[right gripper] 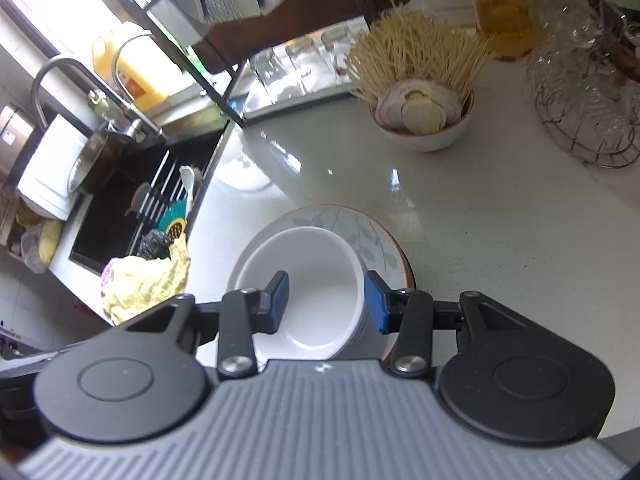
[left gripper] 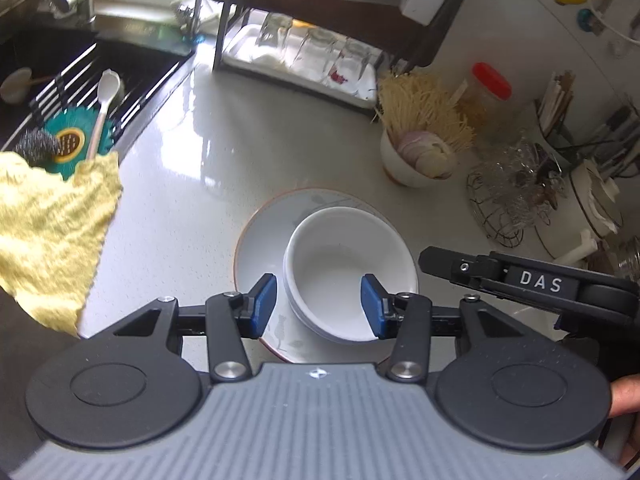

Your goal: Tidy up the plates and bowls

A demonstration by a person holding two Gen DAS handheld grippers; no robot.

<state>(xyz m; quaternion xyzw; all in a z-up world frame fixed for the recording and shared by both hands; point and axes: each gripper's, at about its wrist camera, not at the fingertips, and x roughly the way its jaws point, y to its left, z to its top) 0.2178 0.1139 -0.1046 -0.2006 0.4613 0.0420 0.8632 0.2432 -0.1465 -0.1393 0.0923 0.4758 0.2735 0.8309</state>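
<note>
White bowls (left gripper: 340,276) are seen stacked on a leaf-patterned plate (left gripper: 260,236) on the table (left gripper: 192,168), near the sink (left gripper: 60,68). The left gripper (left gripper: 318,306) and right gripper (right gripper: 326,300) are held spread above the stack, nothing pinched. Stacking is judged done; a fresh target must next be chosen.

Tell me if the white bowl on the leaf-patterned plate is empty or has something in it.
Empty. The round white ceramic bowl sits upright on the leaf-patterned plate, and its bare white inside shows in both views.
</note>
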